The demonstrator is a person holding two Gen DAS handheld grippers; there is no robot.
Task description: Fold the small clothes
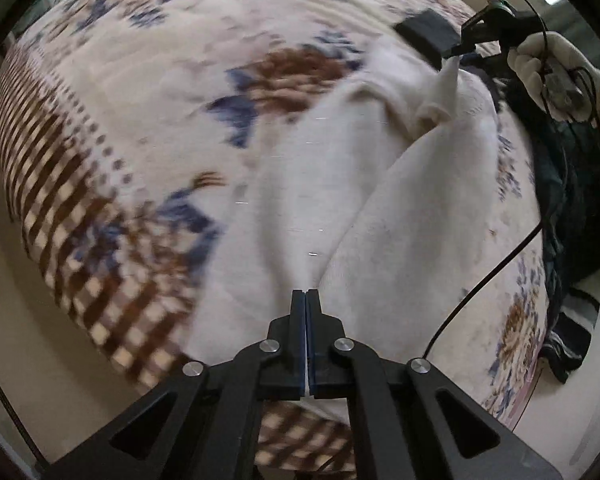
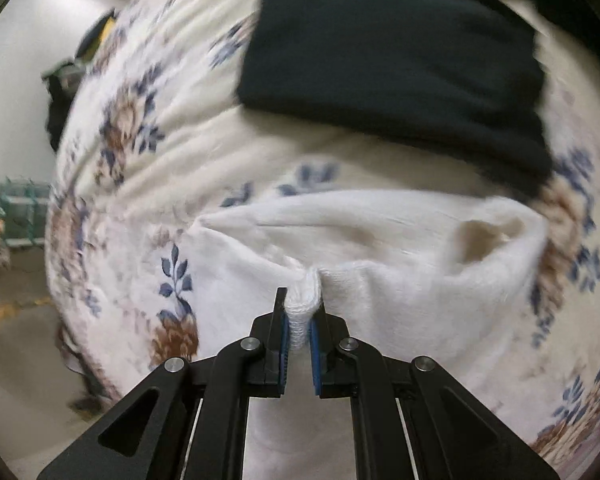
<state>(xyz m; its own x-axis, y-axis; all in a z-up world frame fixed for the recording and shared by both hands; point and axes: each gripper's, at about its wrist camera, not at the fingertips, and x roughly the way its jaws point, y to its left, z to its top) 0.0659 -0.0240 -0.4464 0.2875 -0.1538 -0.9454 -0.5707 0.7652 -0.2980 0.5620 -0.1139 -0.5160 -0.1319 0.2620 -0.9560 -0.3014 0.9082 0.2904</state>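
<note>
Two grippers are pinching one soft white garment [image 1: 300,168].
Left gripper [image 1: 306,294] and right gripper [image 2: 302,300] are both clamping bunched edges; light, limp fleece, best held at hems.

Dark garment [image 2: 396,60] blocks far side just past white cloth [image 2: 380,232]; floral blanket [image 1: 140,80] left is bare.

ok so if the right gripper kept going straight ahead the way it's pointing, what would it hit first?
The right gripper is already clamped on the white garment, so more of that cloth comes first. Beyond it probably the floral blanket, then the dark garment; depth is unclear.
</note>
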